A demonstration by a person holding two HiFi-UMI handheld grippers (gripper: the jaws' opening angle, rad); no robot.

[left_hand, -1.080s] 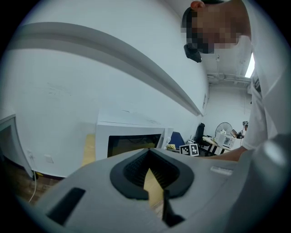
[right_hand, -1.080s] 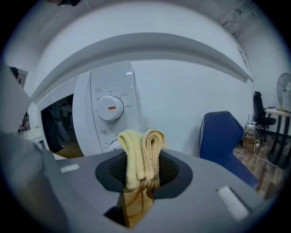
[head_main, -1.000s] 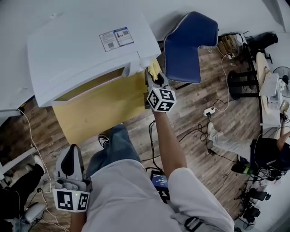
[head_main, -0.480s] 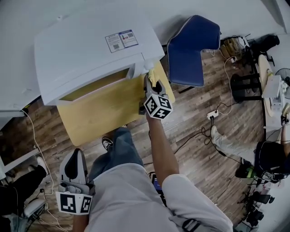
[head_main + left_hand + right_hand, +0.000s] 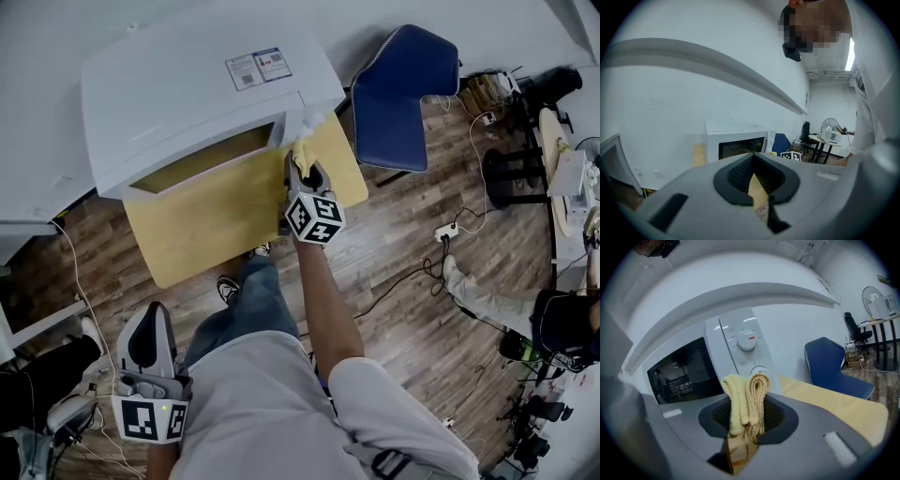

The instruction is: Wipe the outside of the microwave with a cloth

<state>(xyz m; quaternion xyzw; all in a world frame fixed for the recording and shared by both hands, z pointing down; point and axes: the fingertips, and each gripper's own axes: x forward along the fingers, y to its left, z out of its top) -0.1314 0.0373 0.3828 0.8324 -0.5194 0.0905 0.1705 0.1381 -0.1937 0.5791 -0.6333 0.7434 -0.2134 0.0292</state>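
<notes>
A white microwave point(image 5: 187, 84) stands on a pale wooden table point(image 5: 216, 216). My right gripper point(image 5: 302, 164) is shut on a folded yellow cloth point(image 5: 303, 152), held against the microwave's front at its right end. In the right gripper view the cloth point(image 5: 740, 399) sticks up from the gripper point(image 5: 747, 420), just in front of the control panel with its two dials point(image 5: 746, 341). The dark door window point(image 5: 684, 371) lies to the left. My left gripper point(image 5: 150, 323) hangs low by the person's left leg, shut and holding nothing. In its own view, that gripper point(image 5: 754, 180) faces the microwave point(image 5: 736, 143) from a distance.
A blue chair point(image 5: 403, 89) stands right of the table. Cables and a power strip point(image 5: 448, 230) lie on the wooden floor. A desk with a fan point(image 5: 829, 127) is at the far right, with another person's legs point(image 5: 487, 300) near it.
My right gripper has carried the cloth leftward, from the microwave's right front corner onto the control panel face. The left gripper has stayed by the leg.
</notes>
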